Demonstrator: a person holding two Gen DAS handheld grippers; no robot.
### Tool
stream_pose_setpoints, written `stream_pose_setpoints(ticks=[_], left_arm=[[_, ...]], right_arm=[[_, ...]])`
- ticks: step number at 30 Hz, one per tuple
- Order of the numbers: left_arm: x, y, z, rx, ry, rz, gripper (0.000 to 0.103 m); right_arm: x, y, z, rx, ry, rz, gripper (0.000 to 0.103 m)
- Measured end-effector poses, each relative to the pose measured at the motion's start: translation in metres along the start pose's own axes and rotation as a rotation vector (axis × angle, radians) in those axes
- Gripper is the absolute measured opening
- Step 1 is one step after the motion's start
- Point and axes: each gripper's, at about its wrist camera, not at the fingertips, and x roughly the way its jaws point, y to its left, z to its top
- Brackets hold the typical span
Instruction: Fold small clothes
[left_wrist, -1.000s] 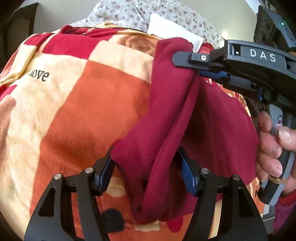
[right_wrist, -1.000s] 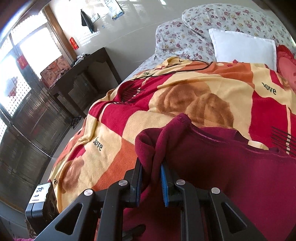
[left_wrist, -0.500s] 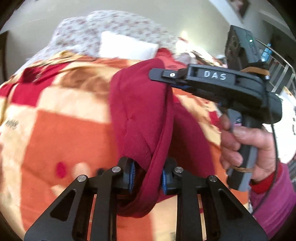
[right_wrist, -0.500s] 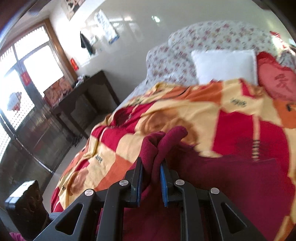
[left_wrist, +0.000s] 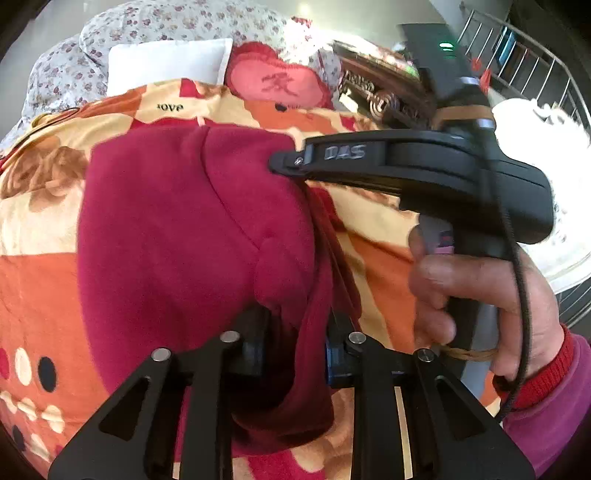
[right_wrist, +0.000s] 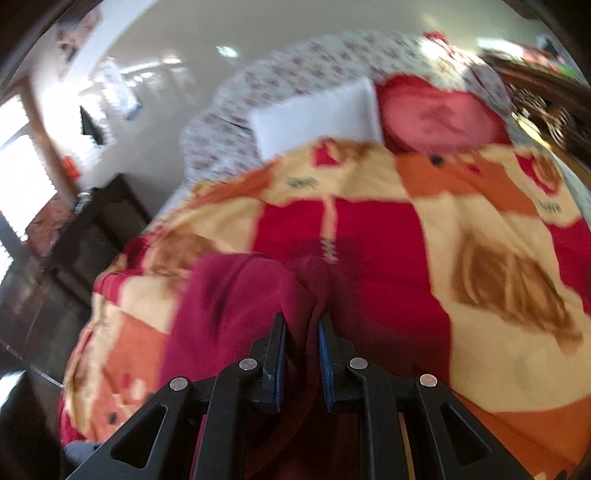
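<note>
Mid-fold on the bed: dark red garment (left_wrist: 184, 236) lifted over the patterned blanket (left_wrist: 37, 280), toward its pillow end. Left gripper (left_wrist: 295, 350) easing slightly apart around a thick bunch of fabric, pads touching it; right gripper (right_wrist: 301, 343) clamped narrow on another gathered edge. Likely trouble from here: bunched cloth slipping from the loosening left jaws, dropping that corner and skewing the fold.

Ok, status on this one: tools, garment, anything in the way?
Left tool easing open a touch, maroon garment between its pads. Right tool shut on the same garment, seen in both views. Garment over the blanket. Nothing in the way.
</note>
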Motion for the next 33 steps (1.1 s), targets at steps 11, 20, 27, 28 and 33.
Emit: stream_pose_setpoints(ticks=[11,20,27,28,33], left_arm=[[-0.095,0.020,-0.029,0.102,-0.130,0.023,0.063],[-0.058,0.059,-0.053,0.032,-0.043,0.169,0.063],[-0.036,0.058,-0.063,0.027,0.024,0.162,0.063],[-0.029,0.059,-0.064,0.018,0.044,0.163,0.063],[-0.046,0.061,-0.064,-0.015,0.013,0.183,0.063]], right_arm=[[-0.070,0.004,-0.025,0.043,-0.052,0.116,0.048],[-0.042,0.042,-0.075,0.047,0.084,0.070,0.046],[-0.043,0.017,-0.100,0.022,0.094,-0.057,0.023],[-0.039,0.013,-0.104,0.020,0.103,-0.066,0.023],[-0.070,0.008,-0.104,0.061,0.039,-0.045,0.026]])
